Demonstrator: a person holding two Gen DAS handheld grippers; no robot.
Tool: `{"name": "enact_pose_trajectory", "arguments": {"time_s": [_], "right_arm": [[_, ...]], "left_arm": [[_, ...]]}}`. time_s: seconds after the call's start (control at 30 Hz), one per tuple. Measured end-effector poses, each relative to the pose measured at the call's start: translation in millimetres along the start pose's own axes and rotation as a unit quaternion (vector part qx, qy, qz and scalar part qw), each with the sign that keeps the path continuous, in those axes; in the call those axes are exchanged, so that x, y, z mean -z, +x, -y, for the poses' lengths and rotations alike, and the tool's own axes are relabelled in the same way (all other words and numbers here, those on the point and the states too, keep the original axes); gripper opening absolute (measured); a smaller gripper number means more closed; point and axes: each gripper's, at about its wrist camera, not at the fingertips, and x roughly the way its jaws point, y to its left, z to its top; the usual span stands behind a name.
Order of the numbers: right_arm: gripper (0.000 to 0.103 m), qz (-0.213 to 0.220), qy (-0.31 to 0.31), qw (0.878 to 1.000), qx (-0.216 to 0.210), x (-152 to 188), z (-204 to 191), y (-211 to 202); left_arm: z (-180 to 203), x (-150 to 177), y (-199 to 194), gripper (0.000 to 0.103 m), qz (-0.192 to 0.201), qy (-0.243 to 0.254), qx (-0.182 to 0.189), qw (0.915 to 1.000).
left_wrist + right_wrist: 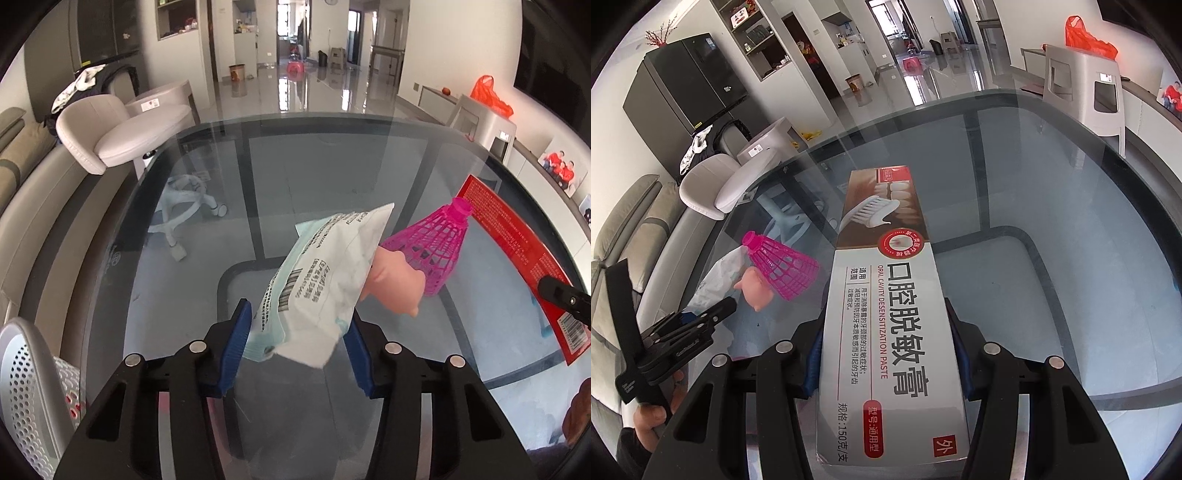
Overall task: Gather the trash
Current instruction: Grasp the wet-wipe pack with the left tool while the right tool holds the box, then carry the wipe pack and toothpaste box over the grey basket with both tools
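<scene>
A crumpled white and pale-green wrapper lies tilted on the glass table, and my left gripper is shut on its near end, blue pads against both sides. Touching its right side are a small pink rubber toy and a magenta plastic shuttlecock. My right gripper is shut on a long toothpaste box, held lengthwise over the glass. The right wrist view shows the left gripper at the lower left, with the wrapper, toy and shuttlecock ahead of it.
A white perforated bin stands at the table's near left edge. A pale chair and a sofa are beyond the left edge, a white stool at the far right. A person's hand holds the left gripper's handle.
</scene>
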Motion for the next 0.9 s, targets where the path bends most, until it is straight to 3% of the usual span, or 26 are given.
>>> {"name": "enact_pose_trajectory", "arguments": {"time_s": [0.03,0.07,0.43,0.9], "right_arm": [[0.053,0.001,0.0,1.0,0.0,0,0,-1],[0.053,0.002,-0.001,1.0,0.0,0,0,-1],[0.053,-0.003,0.002,1.0,-0.011,9,-1,-5],[0.053,0.01,0.002,1.0,-0.014,37,-8,-46]], "left_arm": [[1,1,-3,0.034,0.002,-0.002,0.0,1.0],[1,2,-5,0.029,0.001,-0.003,0.002,1.0],[0,19,-28,0.02,-0.008,-0.025,0.007,0.9996],[-9,47,-98,0.019,0.041,-0.043,-0.013,0.9982]]}}
